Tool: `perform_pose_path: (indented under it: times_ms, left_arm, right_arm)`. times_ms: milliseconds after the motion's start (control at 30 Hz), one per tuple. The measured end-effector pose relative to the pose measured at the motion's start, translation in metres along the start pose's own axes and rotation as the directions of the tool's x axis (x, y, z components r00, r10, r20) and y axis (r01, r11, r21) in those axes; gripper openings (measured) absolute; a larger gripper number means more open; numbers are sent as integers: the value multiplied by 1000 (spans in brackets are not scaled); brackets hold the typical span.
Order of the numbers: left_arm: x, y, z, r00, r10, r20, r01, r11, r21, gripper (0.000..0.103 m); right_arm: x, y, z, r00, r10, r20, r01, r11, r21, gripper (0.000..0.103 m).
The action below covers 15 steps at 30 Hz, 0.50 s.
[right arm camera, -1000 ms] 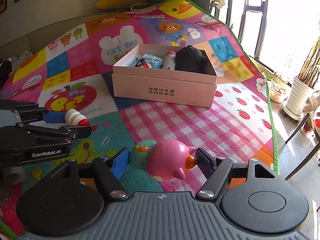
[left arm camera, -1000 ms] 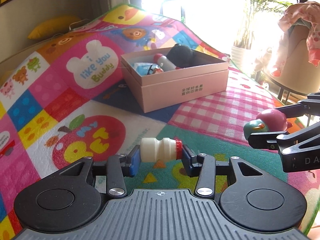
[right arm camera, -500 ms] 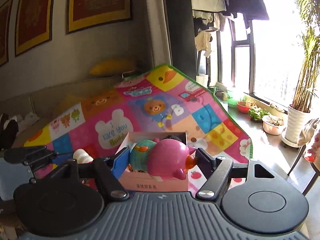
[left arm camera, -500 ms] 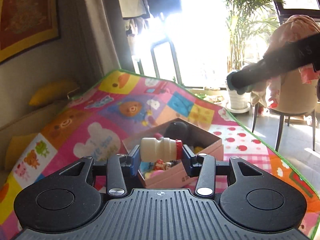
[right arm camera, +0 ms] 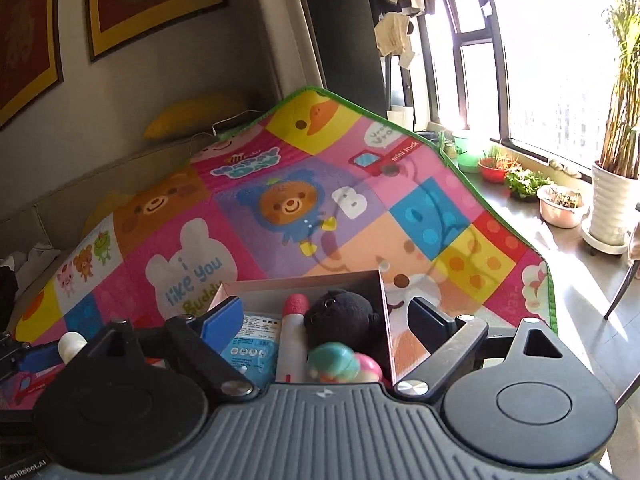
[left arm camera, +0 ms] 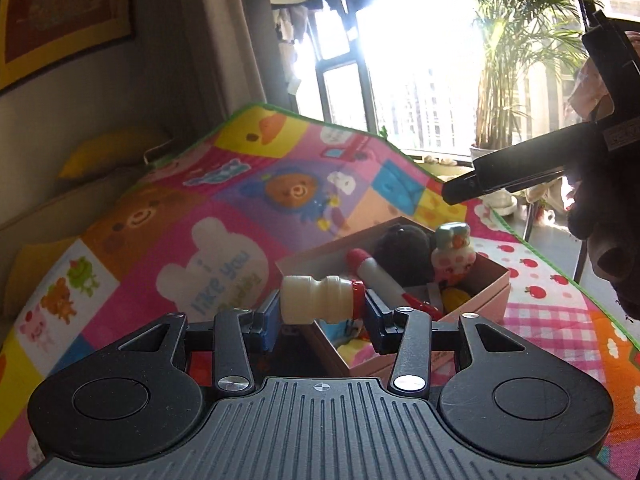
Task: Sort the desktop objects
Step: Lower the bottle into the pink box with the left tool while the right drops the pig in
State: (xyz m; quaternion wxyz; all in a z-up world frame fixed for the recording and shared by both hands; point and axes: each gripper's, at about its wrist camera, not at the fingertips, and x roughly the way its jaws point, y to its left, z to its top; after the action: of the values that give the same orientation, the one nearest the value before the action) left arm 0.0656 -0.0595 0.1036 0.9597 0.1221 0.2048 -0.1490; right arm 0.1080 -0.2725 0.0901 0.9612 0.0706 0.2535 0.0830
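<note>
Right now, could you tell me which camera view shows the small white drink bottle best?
The left wrist view: the small white drink bottle lies sideways, whole and unobstructed, red cap to the right, clamped in the left gripper. The right wrist view shows only its rounded white end at the left edge, behind the right gripper's body.

words on the play mat and claw body
"i like you buddy" and "mini truck" are printed on the play mat; "genrobot.ai" is marked on the left claw's body.
</note>
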Motion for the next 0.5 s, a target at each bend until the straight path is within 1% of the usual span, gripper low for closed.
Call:
perform_pose_path:
  times_ms: [67, 133, 200, 267, 300, 333, 433, 467, 500]
  left_arm:
    - [14, -5, 0, 999, -31, -19, 31, 999, -9, 48]
    - [29, -14, 5, 998, -64, -18, 64, 998, -14, 48]
    - [43, -27, 16, 995, -101, 7, 101, 995, -12, 48]
    - [57, -42, 29, 989, -146, 34, 146, 989, -5, 48]
    - [63, -47, 33, 986, -163, 42, 163, 987, 2, 51]
    - [69, -54, 37, 984, -170, 48, 170, 985, 15, 62]
    - [77, -56, 37, 990, -131, 44, 130, 991, 21, 78]
    - [76, -52, 32, 991, -126, 35, 126, 992, 13, 81]
    - [73, -47, 25, 993, -115, 26, 115, 993, 11, 87]
  right_arm:
    - [-4, -13, -11, 999, -41, 18, 41, 999, 5, 99]
    - [-8, -25, -16, 996, -83, 29, 83, 997, 5, 99]
    - [-15, -37, -18, 993, -113, 43, 113, 994, 9, 99]
    - [-20, -45, -17, 991, -124, 58, 123, 992, 14, 100]
    - [-22, -48, -16, 990, -128, 64, 127, 992, 20, 101]
    - [-24, -52, -15, 989, -130, 69, 128, 991, 26, 101]
    - [-23, -61, -17, 988, -139, 73, 135, 989, 55, 101]
    - [-22, -64, -19, 988, -141, 69, 137, 988, 65, 101]
    - [-20, -67, -22, 988, -140, 61, 135, 988, 76, 101]
